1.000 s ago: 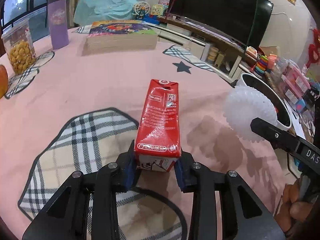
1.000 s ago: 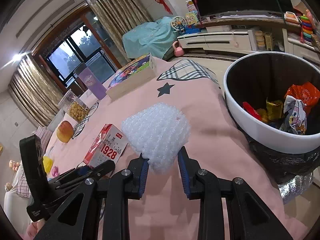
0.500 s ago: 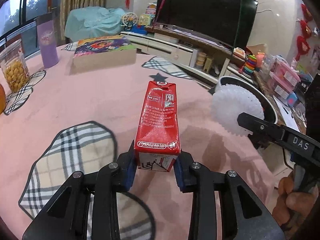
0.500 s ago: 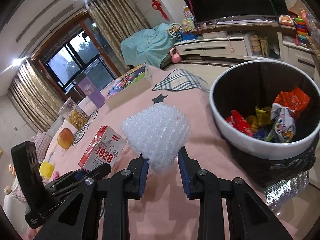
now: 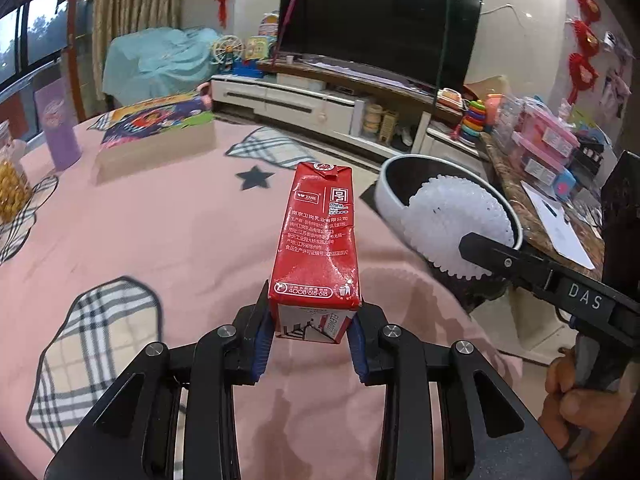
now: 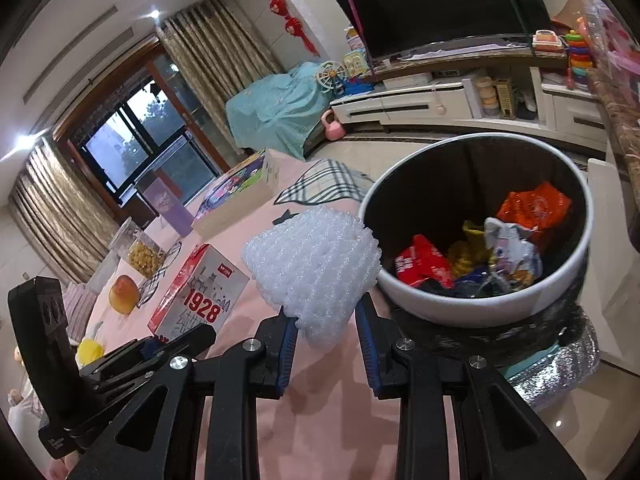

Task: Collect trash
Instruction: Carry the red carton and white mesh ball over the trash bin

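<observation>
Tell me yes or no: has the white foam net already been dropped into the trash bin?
No, the right gripper holds the white foam net beside the trash bin.

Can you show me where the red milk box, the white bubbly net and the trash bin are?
red milk box (image 5: 316, 240): left wrist view, printed side.
white bubbly net (image 6: 316, 264): right wrist view, bulging middle.
trash bin (image 6: 480, 308): right wrist view, white near rim.

Pink-clothed table (image 5: 168, 240) bears game box (image 5: 160, 132), purple cup (image 5: 56, 128), possibly snack jar (image 6: 144, 254)
</observation>
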Demonstrator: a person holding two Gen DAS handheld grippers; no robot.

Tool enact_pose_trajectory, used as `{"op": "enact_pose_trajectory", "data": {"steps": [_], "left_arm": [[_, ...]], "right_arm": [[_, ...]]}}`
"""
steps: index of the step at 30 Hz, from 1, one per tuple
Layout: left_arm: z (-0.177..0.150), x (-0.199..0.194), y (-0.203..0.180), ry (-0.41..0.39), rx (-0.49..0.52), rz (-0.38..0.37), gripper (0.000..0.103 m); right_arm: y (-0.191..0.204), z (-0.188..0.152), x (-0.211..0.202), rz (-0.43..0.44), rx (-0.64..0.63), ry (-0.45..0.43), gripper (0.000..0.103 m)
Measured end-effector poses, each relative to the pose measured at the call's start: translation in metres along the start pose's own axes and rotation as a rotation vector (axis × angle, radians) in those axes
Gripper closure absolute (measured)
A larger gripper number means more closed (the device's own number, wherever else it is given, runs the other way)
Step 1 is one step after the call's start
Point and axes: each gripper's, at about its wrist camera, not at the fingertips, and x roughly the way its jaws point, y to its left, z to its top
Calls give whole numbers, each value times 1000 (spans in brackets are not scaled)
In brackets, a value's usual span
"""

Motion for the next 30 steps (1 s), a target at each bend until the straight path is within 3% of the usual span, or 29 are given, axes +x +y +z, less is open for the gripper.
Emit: {"op": "enact_pose_trajectory", "data": {"steps": [30], "left_arm": [[32,35,-86,30,127,-85,73]], "right_arm": [[-73,35,-33,-109,80,-79,74]]}}
